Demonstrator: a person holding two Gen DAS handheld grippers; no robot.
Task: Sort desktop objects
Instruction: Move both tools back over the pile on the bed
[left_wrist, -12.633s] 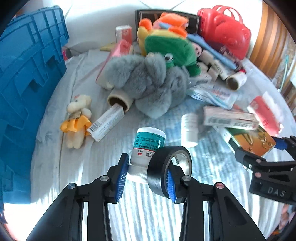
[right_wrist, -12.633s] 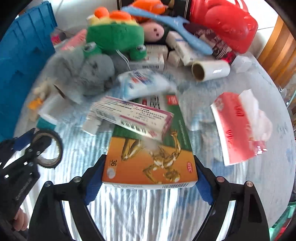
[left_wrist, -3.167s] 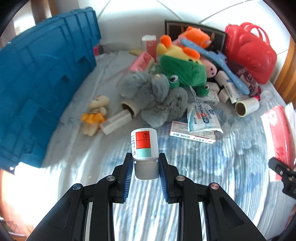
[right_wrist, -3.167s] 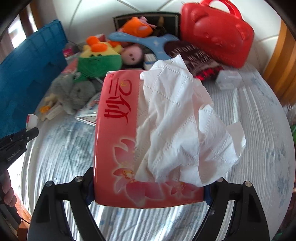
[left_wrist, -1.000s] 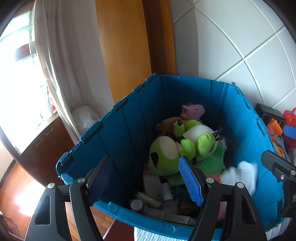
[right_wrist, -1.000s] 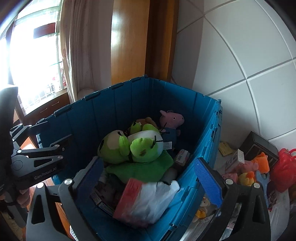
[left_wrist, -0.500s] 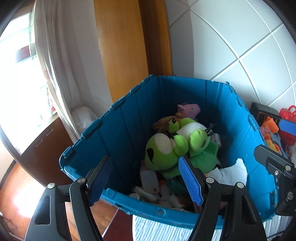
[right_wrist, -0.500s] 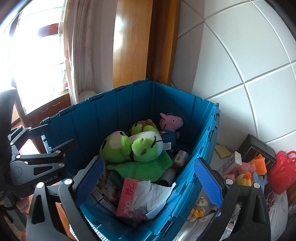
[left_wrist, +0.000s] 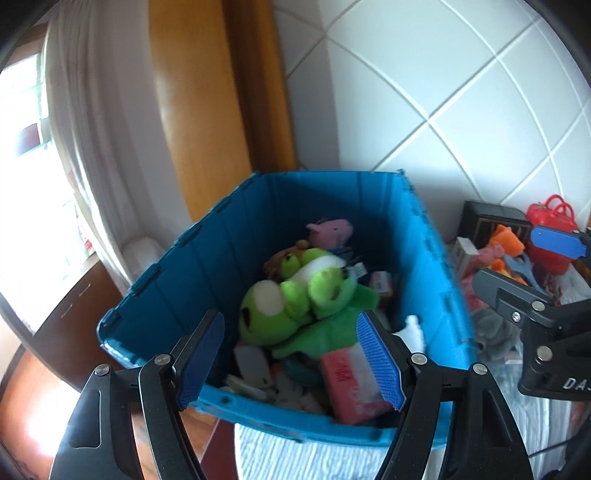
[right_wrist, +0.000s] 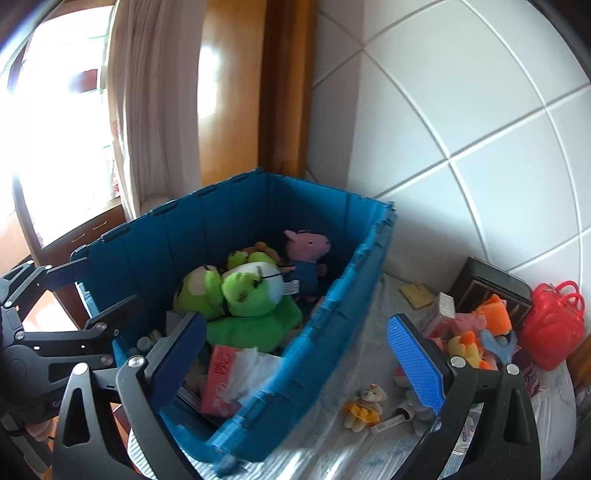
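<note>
Both tongs are hanging over the blue crate (left_wrist: 177, 295), jaws apart, nothing between them: left tongs (left_wrist: 291, 363) are framing the crate's near wall and contents, right tongs (right_wrist: 295, 365) are straddling the crate's right wall, one pad over the inside, the other over the surface (right_wrist: 354, 446). The crate is sitting at the surface's left end against a tiled wall (right_wrist: 480, 110). Inside it, a green frog plush (right_wrist: 236, 291) is lying on top of the pile, a pink pig plush (right_wrist: 306, 247) is sitting behind it near the far corner, and a red tissue pack (right_wrist: 221, 380) with white tissue sticking out is lying at the near end; small bottles and boxes under them are too blurred to identify. Still unsorted on the surface: a small bear doll in a yellow dress (right_wrist: 364, 406), a heap of orange and yellow plush toys (right_wrist: 476, 332), a dark box (right_wrist: 491, 288) by the wall, and a red toy handbag (right_wrist: 554, 325) at far right.
</note>
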